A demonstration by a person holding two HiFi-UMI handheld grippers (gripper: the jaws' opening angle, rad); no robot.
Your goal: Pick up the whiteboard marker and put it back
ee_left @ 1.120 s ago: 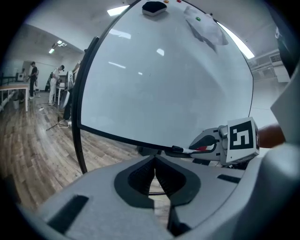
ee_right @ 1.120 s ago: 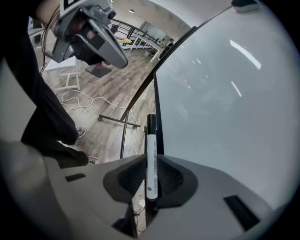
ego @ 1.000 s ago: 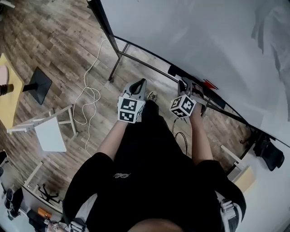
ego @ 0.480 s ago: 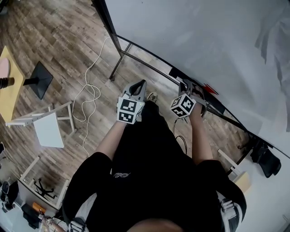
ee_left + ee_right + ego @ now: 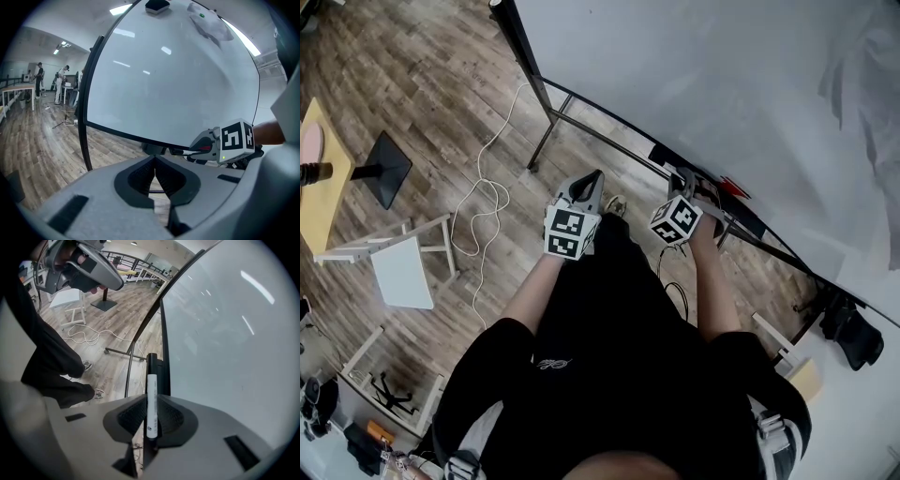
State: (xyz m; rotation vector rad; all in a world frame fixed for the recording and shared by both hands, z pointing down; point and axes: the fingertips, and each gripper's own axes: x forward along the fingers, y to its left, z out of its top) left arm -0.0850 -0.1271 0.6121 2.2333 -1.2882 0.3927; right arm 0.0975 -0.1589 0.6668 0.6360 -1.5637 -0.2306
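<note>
The whiteboard marker (image 5: 151, 385), white with a black cap, stands between the pads of my right gripper (image 5: 151, 404), which is shut on it. Its cap points along the whiteboard's (image 5: 225, 333) lower frame. In the head view my right gripper (image 5: 685, 180) hangs at the board's tray ledge (image 5: 748, 217), and the marker is too small to make out there. My left gripper (image 5: 593, 180) is held a little to its left, over the floor. Its pads (image 5: 154, 165) meet with nothing between them. From the left gripper view the right gripper (image 5: 206, 146) shows at the board's lower edge.
A red item (image 5: 733, 187) lies on the tray ledge. The board's metal stand leg (image 5: 546, 141) reaches the wood floor. A white cable (image 5: 483, 202), a white stool (image 5: 401, 272) and a black stand base (image 5: 382, 169) lie to the left. People stand far off (image 5: 61, 82).
The right gripper has tipped slightly at the tray ledge with the marker in it. The left gripper has kept still.
</note>
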